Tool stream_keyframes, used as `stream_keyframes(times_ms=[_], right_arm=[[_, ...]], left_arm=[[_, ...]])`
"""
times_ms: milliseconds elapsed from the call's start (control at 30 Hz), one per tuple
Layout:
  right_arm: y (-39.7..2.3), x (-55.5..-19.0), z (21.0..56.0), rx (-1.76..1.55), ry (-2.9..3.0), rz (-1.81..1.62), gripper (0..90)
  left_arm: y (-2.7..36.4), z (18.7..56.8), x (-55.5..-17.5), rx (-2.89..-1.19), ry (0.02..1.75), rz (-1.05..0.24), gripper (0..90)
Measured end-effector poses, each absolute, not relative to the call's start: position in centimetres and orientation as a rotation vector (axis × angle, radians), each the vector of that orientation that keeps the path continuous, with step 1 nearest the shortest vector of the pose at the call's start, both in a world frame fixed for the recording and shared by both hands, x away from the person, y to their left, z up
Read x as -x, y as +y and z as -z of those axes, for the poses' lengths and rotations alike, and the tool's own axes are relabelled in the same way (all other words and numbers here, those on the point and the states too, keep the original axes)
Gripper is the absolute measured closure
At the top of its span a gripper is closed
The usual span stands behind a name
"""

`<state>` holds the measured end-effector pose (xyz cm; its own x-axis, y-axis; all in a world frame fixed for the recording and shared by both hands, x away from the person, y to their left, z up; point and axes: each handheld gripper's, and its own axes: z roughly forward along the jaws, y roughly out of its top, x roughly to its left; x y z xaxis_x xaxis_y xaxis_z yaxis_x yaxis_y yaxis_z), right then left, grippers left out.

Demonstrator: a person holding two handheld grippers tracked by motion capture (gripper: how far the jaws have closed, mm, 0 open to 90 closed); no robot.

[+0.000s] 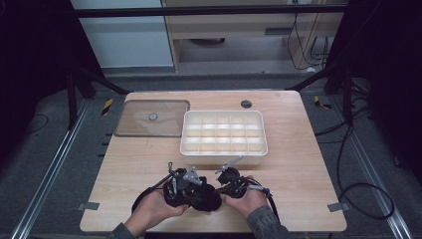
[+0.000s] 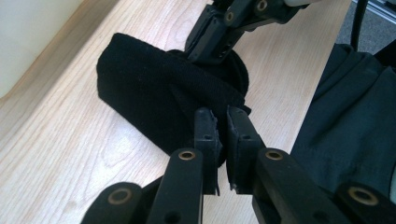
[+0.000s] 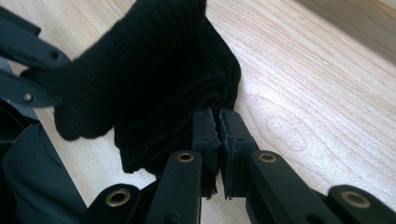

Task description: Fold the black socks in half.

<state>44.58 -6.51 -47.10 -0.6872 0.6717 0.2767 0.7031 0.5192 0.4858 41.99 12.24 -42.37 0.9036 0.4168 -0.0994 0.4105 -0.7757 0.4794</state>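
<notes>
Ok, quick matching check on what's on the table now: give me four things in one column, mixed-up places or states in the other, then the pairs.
Things:
1. black knitted cloth
2. white divided box
3. clear lid
4. left gripper

Places or states:
A. lying flat at the far left of the table
B. jaws closed on an edge of the fabric
C. bunched up on the near edge of the table, between the two hands
D. standing mid-table, compartments empty

Pairs: 1-C, 2-D, 3-A, 4-B
</notes>
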Motion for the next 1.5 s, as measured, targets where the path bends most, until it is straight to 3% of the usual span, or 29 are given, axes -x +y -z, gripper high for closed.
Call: stream_keyframes(times_ms=[333, 700, 1500], right_arm=[[-6.9, -44.7, 47.6, 1.232, -2.662, 0.916, 84.3], [-8.6, -44.3, 46.5, 1.239, -2.678, 0.959, 72.3], [-11.7, -44.2, 46.0, 1.310, -2.669, 0.974, 71.8]], left_arm=[[10.9, 44.0, -41.5, -2.561, 0.584, 0.022, 83.5], [9.7, 44.6, -41.7, -2.570, 0.573, 0.039, 83.4], [8.0, 45.1, -42.0, -2.596, 0.577, 0.047, 83.2]])
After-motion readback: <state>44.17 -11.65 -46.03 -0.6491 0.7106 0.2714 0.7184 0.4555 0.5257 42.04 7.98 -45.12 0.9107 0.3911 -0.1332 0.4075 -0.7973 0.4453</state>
